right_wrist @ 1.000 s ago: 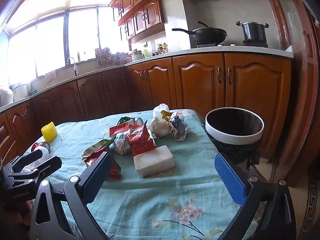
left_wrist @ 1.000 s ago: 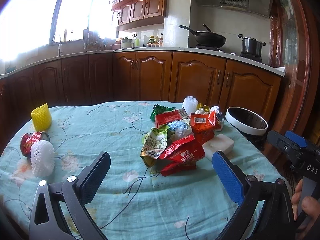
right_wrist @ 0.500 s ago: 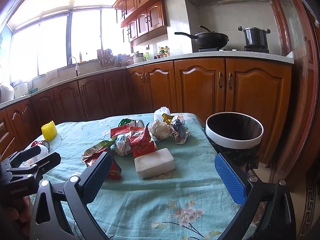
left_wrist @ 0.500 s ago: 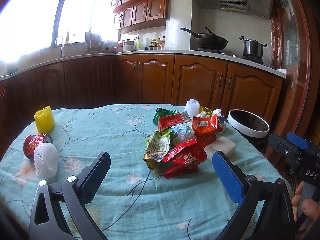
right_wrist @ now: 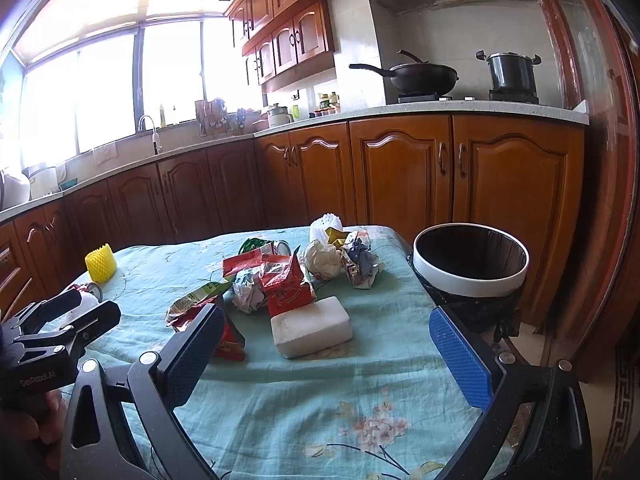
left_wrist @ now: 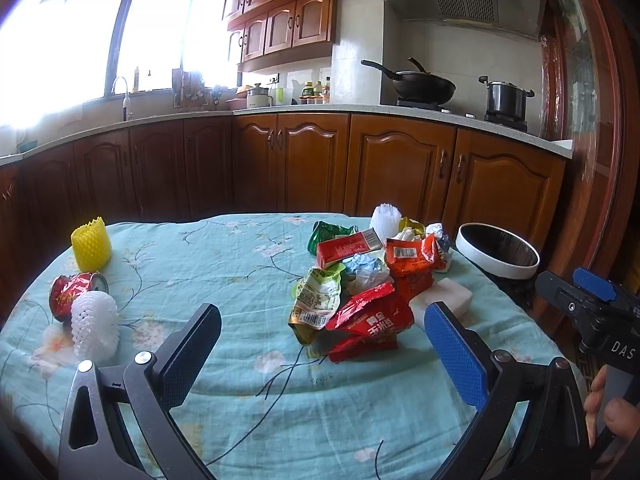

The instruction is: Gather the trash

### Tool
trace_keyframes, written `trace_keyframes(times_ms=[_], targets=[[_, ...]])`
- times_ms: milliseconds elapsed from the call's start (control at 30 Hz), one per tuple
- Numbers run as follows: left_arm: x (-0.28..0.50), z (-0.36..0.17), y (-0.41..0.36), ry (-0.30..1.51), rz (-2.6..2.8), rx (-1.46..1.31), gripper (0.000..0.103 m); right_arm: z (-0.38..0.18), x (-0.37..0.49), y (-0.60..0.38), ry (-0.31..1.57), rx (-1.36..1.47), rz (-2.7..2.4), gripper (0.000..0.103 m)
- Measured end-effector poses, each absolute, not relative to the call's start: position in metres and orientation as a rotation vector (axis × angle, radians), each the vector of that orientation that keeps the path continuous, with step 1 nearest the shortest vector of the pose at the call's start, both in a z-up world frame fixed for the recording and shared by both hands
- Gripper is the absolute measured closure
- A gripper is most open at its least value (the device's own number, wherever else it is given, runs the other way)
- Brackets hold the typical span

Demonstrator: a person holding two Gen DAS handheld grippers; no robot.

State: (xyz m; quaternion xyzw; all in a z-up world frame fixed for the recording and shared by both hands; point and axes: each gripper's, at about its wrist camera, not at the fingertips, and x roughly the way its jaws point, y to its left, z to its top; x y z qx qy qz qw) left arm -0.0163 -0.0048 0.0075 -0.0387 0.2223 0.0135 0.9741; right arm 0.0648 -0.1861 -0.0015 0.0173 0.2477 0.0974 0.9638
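A heap of trash lies on the table: red snack wrappers (left_wrist: 370, 318) (right_wrist: 286, 288), a green-white wrapper (left_wrist: 318, 300), crumpled paper (right_wrist: 324, 258) and a white foam block (right_wrist: 312, 326) (left_wrist: 444, 300). A white-rimmed bin (right_wrist: 470, 260) (left_wrist: 498, 250) stands off the table's right edge. My left gripper (left_wrist: 320, 344) is open and empty, just short of the heap. My right gripper (right_wrist: 324, 354) is open and empty, near the foam block.
At the table's left lie a yellow foam net (left_wrist: 91, 245), a red can (left_wrist: 74, 294) and a white foam net (left_wrist: 95, 326). The table has a teal floral cloth (left_wrist: 224, 264). Wooden kitchen cabinets (left_wrist: 396, 176) stand behind.
Both grippers have risen and drawn back slightly, so the heap and bin sit a little lower and farther in view. Both stay open.
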Motion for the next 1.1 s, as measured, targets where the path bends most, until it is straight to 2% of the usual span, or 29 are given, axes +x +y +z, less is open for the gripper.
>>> trace_keyframes(times_ms=[800,933,1100], targets=[[-0.008,0.003,-0.007,0.466,0.019,-0.068,0.001,-0.009,0.073,-0.192,0.538,0.067,0.218,0.000],[-0.003,0.000,-0.005,0.491,0.006,-0.080,0.006,-0.013,0.079,-0.195,0.563,0.081,0.225,0.000],[0.009,-0.005,-0.002,0.532,0.000,-0.105,0.008,-0.020,0.089,-0.199,0.597,0.111,0.235,0.000]])
